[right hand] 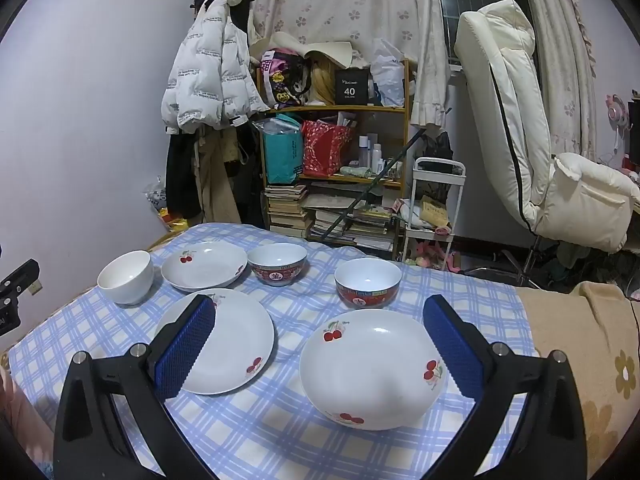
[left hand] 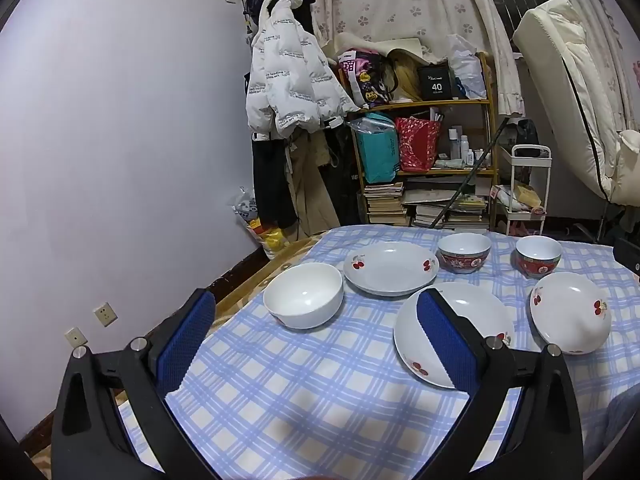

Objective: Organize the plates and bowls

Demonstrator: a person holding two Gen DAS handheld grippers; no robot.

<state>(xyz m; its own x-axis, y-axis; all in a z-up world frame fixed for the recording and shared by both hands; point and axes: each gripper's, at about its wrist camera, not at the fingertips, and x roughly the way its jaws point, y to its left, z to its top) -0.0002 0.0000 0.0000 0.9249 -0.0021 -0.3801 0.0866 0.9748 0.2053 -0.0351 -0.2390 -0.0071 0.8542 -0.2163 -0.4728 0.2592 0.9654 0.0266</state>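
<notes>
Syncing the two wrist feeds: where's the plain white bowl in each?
Left wrist: white bowl sits left of centre, above the open left gripper, left of a cherry plate.
Right wrist: white bowl sits far left at mid-height, up-left of the open right gripper.
Shared landmark: the black box marked 40 on the shelf.

Wooden shelf unit, cluttered, against floral curtains. Left of it: white puffer jacket, plain lilac wall. Right of it: white trolley, cream recliner chair.
</notes>
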